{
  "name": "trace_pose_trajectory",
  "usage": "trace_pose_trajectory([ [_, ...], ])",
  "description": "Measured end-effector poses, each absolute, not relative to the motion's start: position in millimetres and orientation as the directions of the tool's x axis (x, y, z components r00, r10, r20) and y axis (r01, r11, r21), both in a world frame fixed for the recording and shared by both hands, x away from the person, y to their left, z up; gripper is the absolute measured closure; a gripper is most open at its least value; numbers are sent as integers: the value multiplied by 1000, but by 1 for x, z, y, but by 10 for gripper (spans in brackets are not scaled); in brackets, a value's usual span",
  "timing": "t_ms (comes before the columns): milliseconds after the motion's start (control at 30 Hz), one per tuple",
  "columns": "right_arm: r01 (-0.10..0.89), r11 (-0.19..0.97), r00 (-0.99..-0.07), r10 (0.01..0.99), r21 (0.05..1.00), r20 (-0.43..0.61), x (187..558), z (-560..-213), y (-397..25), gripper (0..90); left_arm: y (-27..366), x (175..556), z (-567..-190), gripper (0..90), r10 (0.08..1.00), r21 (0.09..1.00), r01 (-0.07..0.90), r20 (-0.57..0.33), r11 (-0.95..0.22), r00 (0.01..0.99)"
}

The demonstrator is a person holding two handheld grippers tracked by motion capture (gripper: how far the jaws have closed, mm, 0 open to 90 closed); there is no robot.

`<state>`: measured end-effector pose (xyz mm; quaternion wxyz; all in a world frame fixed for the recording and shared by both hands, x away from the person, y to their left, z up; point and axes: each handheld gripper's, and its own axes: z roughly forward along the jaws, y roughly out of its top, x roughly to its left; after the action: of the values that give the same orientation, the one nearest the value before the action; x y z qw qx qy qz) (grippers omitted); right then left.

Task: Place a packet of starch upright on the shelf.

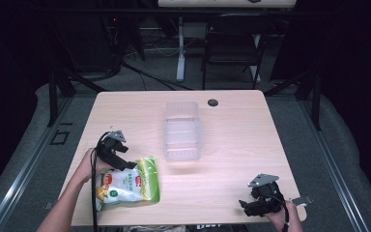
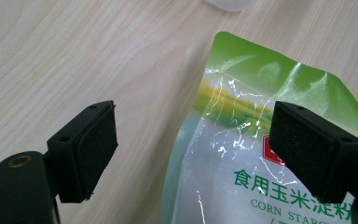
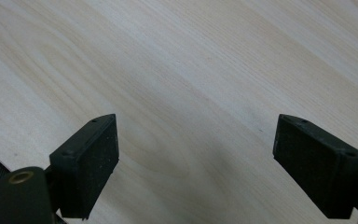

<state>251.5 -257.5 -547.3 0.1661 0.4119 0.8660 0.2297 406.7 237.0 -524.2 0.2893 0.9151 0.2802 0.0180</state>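
Observation:
A green and white corn starch pouch (image 1: 128, 186) lies flat near the table's front left corner. My left gripper (image 1: 125, 164) hovers at the pouch's upper left edge, open. In the left gripper view the pouch (image 2: 242, 154) lies under the right jaw, with bare wood under the left one, and nothing is held. A clear plastic container (image 1: 181, 130) stands upside-down in the middle of the table. My right gripper (image 1: 246, 207) rests at the front right, open over bare wood (image 3: 191, 93).
The wooden table (image 1: 232, 159) has a small black round cap (image 1: 213, 102) near its far edge. A dark chair (image 1: 234, 43) and a desk leg (image 1: 179, 48) stand beyond the table. A small grey tag (image 1: 302, 200) lies at the front right edge.

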Motion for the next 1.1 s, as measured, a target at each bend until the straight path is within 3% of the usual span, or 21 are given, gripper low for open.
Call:
trace_pose_trajectory([
  [1100,639,550,-604,792,537,-92,252,-549,-256,134,218,413,-535,159,475,502,495,-179,-709,862],
])
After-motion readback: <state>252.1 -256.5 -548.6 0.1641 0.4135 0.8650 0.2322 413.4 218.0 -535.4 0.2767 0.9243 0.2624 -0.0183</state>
